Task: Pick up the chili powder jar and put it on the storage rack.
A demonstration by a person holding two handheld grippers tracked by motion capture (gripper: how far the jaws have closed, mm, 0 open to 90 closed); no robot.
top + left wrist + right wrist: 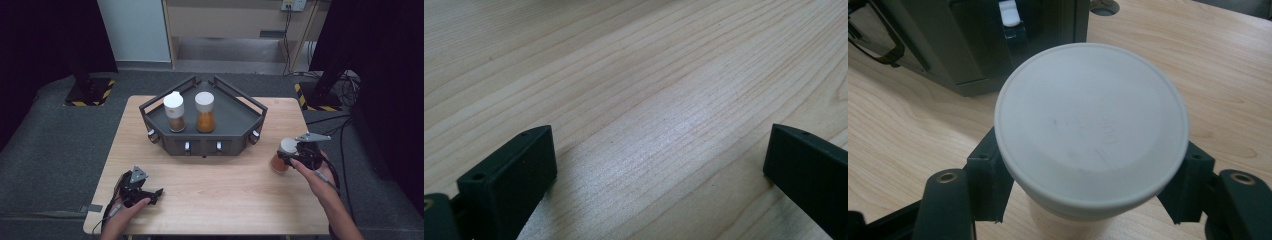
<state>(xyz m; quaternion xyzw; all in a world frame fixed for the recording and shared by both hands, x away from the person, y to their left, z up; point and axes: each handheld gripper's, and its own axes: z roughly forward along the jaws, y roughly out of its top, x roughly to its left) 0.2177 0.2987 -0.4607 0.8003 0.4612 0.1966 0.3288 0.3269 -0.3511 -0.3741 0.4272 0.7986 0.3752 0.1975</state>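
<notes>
Wooden table [210, 185], seen from my remote station. Far centre: dark angular rack [240, 122] bearing two upright white-capped spice jars, the left one [174, 112] just beside the right one [205, 112]. Near right: right gripper [290, 156], clamped on a third white-capped jar [283, 156] of orange-brown contents, standing on the table. Near left: left gripper [156, 195], resting low on the table, well apart from the rack.
</notes>
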